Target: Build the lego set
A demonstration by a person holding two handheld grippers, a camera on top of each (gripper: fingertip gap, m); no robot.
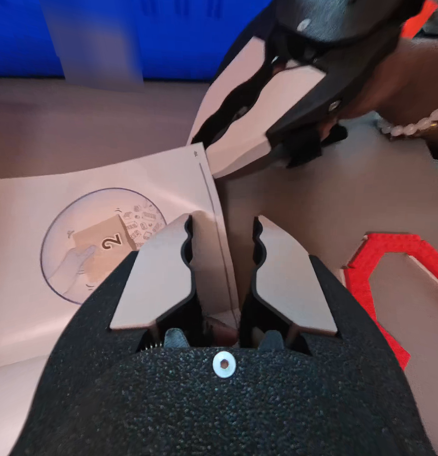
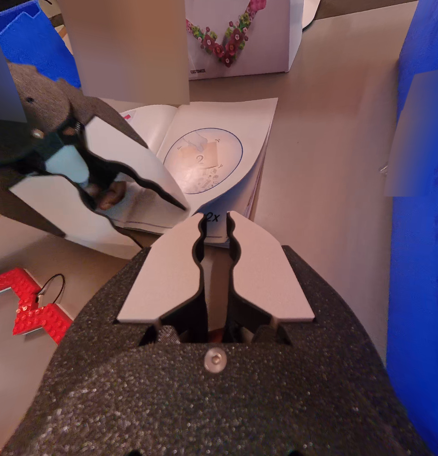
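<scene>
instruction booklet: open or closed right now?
Open. The instruction booklet lies spread on the table, a circled drawing showing; one page's lower corner curls up beside the left gripper.

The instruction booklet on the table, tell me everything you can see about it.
The instruction booklet is a thin stack of white paper pages lying open on the brown table. The showing page carries a blue-outlined circle with a drawing of a hand tipping a bag of pieces. That page curls upward at its near corner, exposing the page beneath. The left gripper, jaws open, reaches over its left half; whether it touches the paper is unclear. A white box stands behind it.
</scene>
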